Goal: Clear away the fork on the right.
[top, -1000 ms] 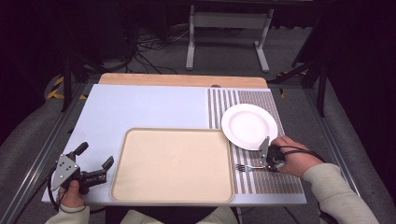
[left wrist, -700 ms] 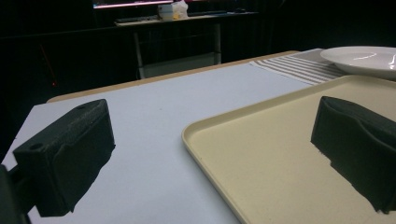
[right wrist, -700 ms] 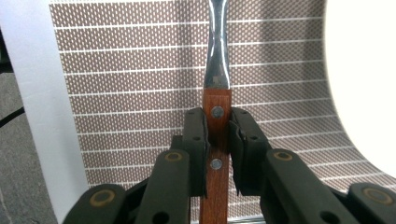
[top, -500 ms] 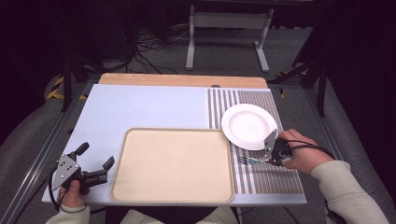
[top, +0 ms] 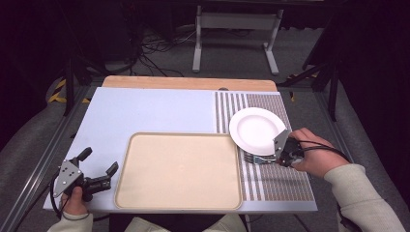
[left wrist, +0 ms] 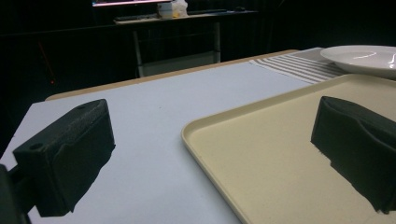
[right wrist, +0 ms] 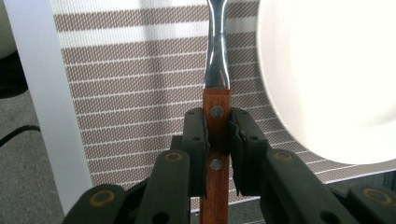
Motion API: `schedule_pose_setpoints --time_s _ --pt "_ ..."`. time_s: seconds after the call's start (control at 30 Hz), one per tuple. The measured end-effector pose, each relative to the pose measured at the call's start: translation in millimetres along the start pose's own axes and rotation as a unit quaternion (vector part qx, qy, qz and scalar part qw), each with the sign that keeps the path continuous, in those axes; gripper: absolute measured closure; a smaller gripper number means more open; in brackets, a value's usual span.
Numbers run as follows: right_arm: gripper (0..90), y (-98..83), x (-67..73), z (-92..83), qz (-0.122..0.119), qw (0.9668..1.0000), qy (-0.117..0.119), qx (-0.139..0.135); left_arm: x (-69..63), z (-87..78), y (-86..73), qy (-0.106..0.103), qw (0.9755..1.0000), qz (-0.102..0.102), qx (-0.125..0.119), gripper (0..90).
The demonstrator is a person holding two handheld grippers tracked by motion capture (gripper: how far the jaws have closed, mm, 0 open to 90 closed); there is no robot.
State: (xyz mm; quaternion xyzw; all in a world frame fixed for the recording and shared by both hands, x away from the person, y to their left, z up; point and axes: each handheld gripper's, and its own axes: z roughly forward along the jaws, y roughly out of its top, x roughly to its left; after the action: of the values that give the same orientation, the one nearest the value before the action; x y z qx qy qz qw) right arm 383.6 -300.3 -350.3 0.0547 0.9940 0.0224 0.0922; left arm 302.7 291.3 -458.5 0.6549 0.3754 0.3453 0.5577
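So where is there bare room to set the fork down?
The beige tray is bare throughout. The pale blue mat is free behind the tray, left of the striped placemat. The placemat's near half is free too. It is crowded by the white plate, where the right claw holds the fork.

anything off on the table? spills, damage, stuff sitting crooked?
Nothing stands out. The white plate sits flat on the striped placemat, the beige tray lies square and bare, no spills or breakage. The right gripper is clamped on a wooden-handled fork beside the plate; the left gripper is open.
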Motion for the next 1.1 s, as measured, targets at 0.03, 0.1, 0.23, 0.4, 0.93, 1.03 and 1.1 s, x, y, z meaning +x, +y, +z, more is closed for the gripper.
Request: schedule_pose_setpoints --time_s 0.03,0.1,0.23,0.4,0.93,1.03,1.1 --pt "77.6 0.0 0.0 0.0 0.0 1.0 0.0 0.0 0.1 0.0 0.0 0.0 1.0 0.0 0.0 0.0" --pt "77.6 3.6 -0.8 -1.8 0.004 1.0 -0.002 -0.007 0.0 0.1 -0.1 0.0 1.0 0.0 0.001 0.0" --pt "77.6 13.2 -1.1 -5.4 0.02 0.9997 -0.002 -0.011 0.0 0.0 0.1 -0.001 1.0 0.001 0.0 0.0" --pt "77.6 27.3 -1.6 -9.5 0.037 0.9988 -0.004 -0.031 0.1 0.0 0.2 -0.001 1.0 0.001 0.0 0.0" --pt "77.6 72.9 -0.5 -12.2 0.162 0.9817 0.03 -0.096 0.5 -0.4 0.5 -0.002 1.0 0.001 -0.002 0.0" --pt "77.6 80.0 0.2 -12.1 0.186 0.9764 0.041 -0.103 0.6 -0.4 0.5 -0.002 1.0 0.001 -0.002 0.0" --pt "77.6 84.7 0.7 -11.8 0.201 0.9722 0.051 -0.108 0.6 -0.5 0.5 -0.002 1.0 0.001 -0.002 0.0"
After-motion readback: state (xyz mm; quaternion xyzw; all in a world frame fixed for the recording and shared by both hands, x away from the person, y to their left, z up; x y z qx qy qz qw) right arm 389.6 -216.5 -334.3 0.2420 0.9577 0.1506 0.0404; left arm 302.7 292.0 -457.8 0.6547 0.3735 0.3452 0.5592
